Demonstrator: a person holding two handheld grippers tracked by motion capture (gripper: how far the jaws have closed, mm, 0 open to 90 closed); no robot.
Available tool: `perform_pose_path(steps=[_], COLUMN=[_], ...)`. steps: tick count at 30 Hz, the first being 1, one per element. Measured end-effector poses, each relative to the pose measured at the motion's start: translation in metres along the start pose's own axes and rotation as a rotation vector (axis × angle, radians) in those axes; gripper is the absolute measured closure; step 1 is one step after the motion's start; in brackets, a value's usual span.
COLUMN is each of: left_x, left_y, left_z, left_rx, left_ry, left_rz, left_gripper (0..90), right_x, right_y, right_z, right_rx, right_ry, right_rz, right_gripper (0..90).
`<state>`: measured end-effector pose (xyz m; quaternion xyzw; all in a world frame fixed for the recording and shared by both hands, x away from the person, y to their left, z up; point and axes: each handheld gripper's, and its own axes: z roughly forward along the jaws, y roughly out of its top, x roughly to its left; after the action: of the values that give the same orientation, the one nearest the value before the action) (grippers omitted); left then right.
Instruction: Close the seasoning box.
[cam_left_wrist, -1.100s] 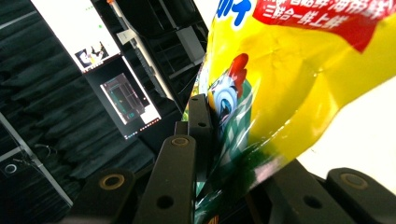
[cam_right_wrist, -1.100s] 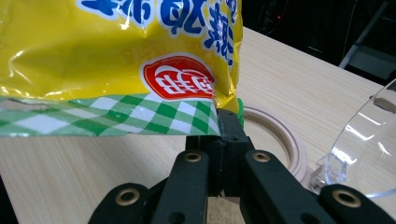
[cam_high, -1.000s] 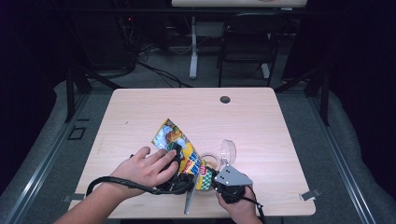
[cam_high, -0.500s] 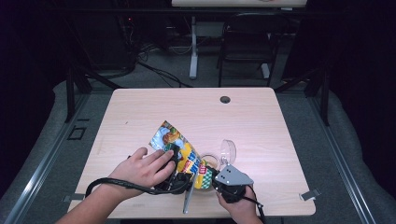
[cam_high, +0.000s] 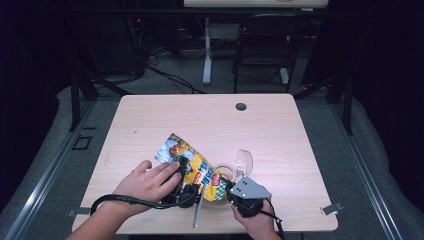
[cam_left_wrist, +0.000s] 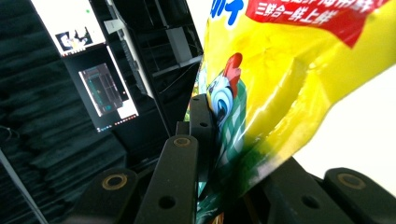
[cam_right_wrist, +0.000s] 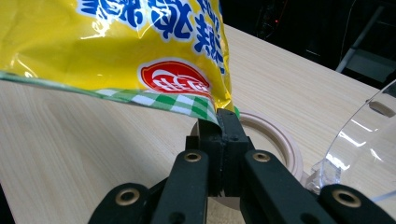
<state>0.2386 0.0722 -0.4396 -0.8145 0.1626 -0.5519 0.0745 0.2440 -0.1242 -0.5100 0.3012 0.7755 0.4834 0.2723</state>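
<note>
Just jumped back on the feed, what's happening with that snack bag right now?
A person holds a yellow printed foil snack bag over the near edge of the light wooden table with both grippers. The right gripper is clamped on the bag's green-checked corner. The left gripper is shut on another edge of it, with the bag pinched between its jaws. A round beige lid and a clear plastic container sit on the table just beside the bag.
</note>
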Motion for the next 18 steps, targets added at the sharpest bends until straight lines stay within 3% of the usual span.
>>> perform_pose_path(steps=[11,18], left_x=[-0.0070,-0.0104], left_y=[-0.0069,-0.0092], left_z=[0.0017,0.0038], left_rx=[-0.006,-0.018], left_ry=[-0.014,-0.021], left_rz=[-0.054,-0.109], left_gripper=[86.5,86.5], right_x=[0.0014,0.0006], right_y=[0.0019,0.0036], right_z=[0.0011,0.0009], right_rx=[-0.004,-0.011], right_ry=[-0.001,-0.008], right_rz=[-0.008,-0.009], right_gripper=[89.9,90.0])
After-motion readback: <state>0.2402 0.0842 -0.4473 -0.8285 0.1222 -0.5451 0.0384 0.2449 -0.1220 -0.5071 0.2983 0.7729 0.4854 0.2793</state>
